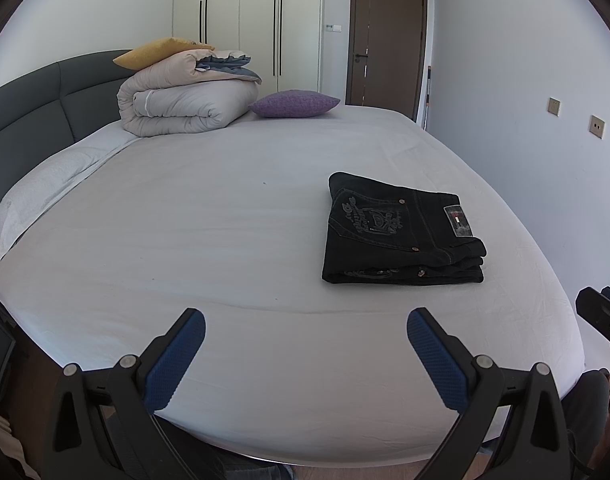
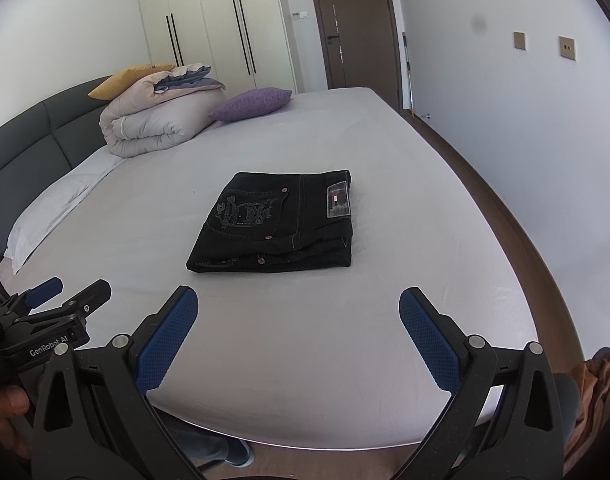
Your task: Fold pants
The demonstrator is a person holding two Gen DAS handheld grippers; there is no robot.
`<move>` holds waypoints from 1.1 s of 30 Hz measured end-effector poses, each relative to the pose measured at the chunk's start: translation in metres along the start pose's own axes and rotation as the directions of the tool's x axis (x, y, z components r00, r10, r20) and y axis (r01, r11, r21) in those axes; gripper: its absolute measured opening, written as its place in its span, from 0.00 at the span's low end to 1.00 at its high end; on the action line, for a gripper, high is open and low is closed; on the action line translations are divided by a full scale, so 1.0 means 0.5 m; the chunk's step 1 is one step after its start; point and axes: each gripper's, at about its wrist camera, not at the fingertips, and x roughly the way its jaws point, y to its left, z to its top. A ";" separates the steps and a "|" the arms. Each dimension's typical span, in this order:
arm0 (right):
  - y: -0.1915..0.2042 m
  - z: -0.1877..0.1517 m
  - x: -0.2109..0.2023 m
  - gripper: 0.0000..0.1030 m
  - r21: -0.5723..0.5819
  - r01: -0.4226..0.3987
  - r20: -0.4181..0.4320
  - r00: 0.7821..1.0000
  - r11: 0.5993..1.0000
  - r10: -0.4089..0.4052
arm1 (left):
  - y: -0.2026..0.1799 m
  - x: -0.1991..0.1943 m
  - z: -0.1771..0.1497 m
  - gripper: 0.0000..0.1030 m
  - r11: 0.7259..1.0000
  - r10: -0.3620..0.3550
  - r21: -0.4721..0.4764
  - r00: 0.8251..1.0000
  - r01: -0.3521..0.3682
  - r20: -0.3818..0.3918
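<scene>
Black jeans [image 1: 401, 232] lie folded into a compact rectangle on the bed's white sheet [image 1: 225, 240], with a back pocket and a brand patch facing up. They also show in the right wrist view [image 2: 281, 224]. My left gripper [image 1: 305, 332] is open and empty, held above the bed's near edge, to the left of and short of the jeans. My right gripper [image 2: 299, 312] is open and empty, held near the same edge, short of the jeans. The left gripper also shows at the left of the right wrist view [image 2: 65, 296].
A rolled duvet [image 1: 185, 96] with a yellow pillow [image 1: 161, 52] on top and a purple cushion [image 1: 293, 103] lie at the head of the bed. A grey headboard [image 1: 25, 120] stands left. A wall [image 1: 525, 80] runs along the right. A door [image 1: 385, 40] is behind.
</scene>
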 end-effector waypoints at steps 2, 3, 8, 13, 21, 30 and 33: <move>0.001 -0.001 0.003 1.00 0.001 0.000 -0.003 1.000 1.000 0.000 | 0.000 0.001 -0.001 1.00 1.000 0.000 -0.001 1.000 0.000 -0.001; 0.002 -0.002 0.003 1.00 0.002 0.000 -0.003 1.000 1.000 0.000 | 0.001 0.002 -0.001 1.00 1.000 0.000 0.000 1.000 0.000 -0.001; 0.001 -0.003 0.005 1.00 0.004 0.000 -0.007 1.000 1.000 0.000 | 0.002 0.002 0.000 1.00 1.000 -0.001 0.000 1.000 0.001 -0.001; 0.002 -0.003 0.005 1.00 0.004 -0.001 -0.007 1.000 1.000 0.001 | 0.001 0.004 -0.004 1.00 1.000 -0.004 -0.001 1.000 0.004 -0.006; 0.006 -0.009 0.008 1.00 0.006 -0.005 -0.012 1.000 1.000 0.005 | -0.003 0.004 -0.012 1.00 1.000 -0.014 0.002 1.000 0.014 -0.015; 0.007 -0.012 0.008 1.00 0.008 -0.011 -0.015 1.000 1.000 0.011 | 0.004 0.000 -0.007 1.00 1.000 -0.028 0.011 0.999 0.028 -0.022; 0.007 -0.012 0.008 1.00 0.008 -0.010 -0.015 1.000 1.000 0.010 | 0.007 0.000 -0.005 1.00 0.999 -0.032 0.010 0.999 0.032 -0.025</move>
